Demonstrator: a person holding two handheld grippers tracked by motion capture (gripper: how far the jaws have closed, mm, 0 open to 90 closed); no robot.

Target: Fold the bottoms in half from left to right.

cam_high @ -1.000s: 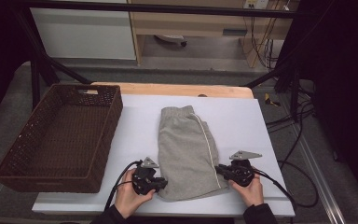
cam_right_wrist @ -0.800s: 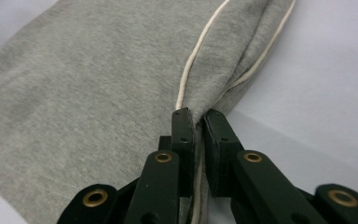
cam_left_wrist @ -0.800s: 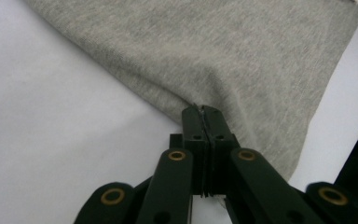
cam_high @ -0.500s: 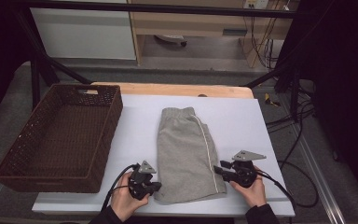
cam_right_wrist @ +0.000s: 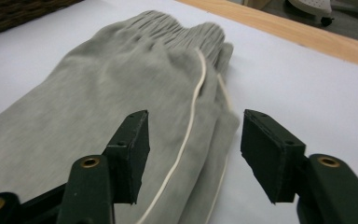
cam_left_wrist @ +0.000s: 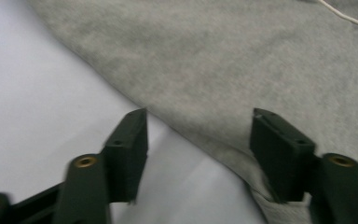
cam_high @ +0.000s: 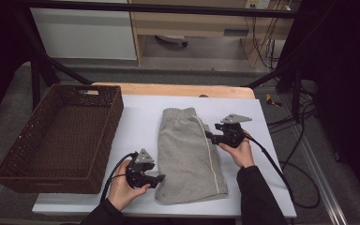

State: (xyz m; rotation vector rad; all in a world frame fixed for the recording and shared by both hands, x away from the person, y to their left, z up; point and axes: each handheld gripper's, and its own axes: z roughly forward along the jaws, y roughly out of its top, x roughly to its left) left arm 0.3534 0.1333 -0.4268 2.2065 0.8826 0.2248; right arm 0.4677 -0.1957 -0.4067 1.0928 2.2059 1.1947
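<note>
Wicker basket [cam_high: 61,136] sits left of grey shorts [cam_high: 187,154] on white table [cam_high: 140,117].

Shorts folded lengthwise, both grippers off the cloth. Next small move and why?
Probably bring the right gripper down onto the side edge of the grey shorts below the waistband and close. Both grippers' jaws have just been opening, nothing pinched; the left gripper waits at the hem corner. The shorts lie long beside the empty basket, so another fold seems due.

The high view looks forward and down from above the near side. Both gripper views sit close and low, sharing the grey shorts [cam_high: 190,154] with it.
</note>
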